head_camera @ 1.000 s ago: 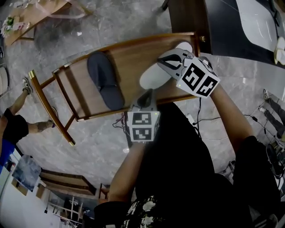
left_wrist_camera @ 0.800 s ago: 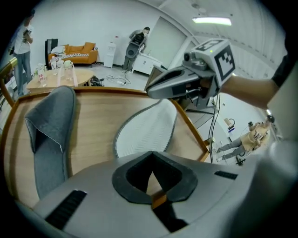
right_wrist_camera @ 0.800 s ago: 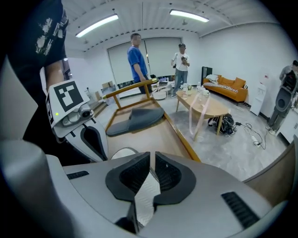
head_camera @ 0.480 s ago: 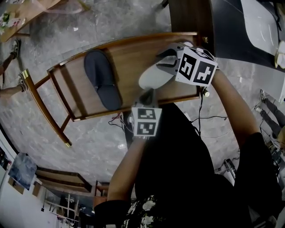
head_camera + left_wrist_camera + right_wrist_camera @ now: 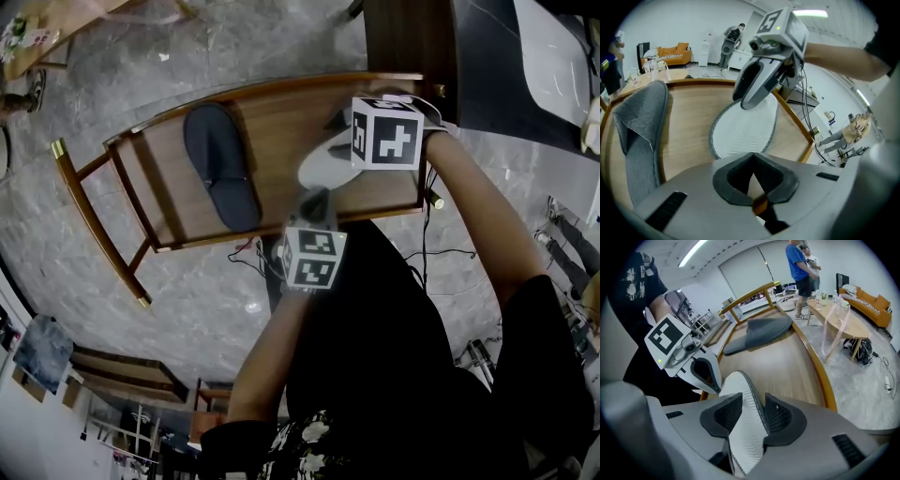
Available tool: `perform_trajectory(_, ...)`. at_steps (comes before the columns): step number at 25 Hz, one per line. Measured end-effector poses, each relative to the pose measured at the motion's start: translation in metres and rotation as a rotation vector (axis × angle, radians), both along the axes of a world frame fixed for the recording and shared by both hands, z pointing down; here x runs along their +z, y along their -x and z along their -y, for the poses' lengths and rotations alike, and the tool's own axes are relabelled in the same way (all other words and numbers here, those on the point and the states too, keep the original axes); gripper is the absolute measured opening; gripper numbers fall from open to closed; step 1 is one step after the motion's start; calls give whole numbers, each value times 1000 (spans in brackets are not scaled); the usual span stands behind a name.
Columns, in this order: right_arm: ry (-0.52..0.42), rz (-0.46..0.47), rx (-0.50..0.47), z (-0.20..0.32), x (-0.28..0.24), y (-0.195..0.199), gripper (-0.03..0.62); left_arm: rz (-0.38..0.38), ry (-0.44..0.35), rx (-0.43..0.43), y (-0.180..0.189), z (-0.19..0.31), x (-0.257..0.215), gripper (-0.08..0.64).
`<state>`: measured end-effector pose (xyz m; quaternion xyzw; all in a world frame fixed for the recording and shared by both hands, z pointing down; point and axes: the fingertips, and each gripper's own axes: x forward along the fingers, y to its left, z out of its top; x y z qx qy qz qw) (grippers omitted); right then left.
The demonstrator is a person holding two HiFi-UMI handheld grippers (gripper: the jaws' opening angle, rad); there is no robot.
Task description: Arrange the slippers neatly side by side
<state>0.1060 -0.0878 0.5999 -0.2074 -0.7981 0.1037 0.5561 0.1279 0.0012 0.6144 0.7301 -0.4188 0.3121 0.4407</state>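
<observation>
A white slipper [image 5: 323, 167] lies sole-up on the wooden table [image 5: 281, 108], right of a grey slipper [image 5: 220, 178]. My right gripper [image 5: 342, 127] leans down over the white slipper's far end. Its jaws have just been opening, and the white slipper [image 5: 745, 427] still runs between the pads [image 5: 726, 413] with a gap on each side. My left gripper [image 5: 315, 199] is shut and empty, hovering at the white slipper's near end. In the left gripper view the ribbed sole [image 5: 745, 131] lies just ahead of its tips [image 5: 752, 176], with the grey slipper [image 5: 642, 131] to the left.
The table has a raised wooden rim [image 5: 813, 362]. A dark cabinet [image 5: 412, 37] stands behind it. Cables [image 5: 441, 253] trail on the marble floor. Two people [image 5: 801, 273] stand by a low round table [image 5: 843, 319] and an orange sofa [image 5: 867, 298].
My right gripper tipped downward and opened its jaws around the white slipper, which now rests on the table. My left gripper sank slightly and stayed shut.
</observation>
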Motion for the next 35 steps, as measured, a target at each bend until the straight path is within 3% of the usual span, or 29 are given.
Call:
perform_trajectory(9, 40, -99, 25, -2, -5, -7, 102, -22, -10, 3, 1, -2, 2, 2)
perform_trajectory(18, 61, -29, 101, -11, -28, -13, 44, 24, -13, 61, 8, -8, 1, 2)
perform_trajectory(27, 25, 80, 358, -1, -55, -13, 25, 117, -123, 84, 36, 25, -12, 2)
perform_trajectory(35, -13, 131, 644, 0, -86, -15, 21, 110, -217, 29, 51, 77, -23, 2)
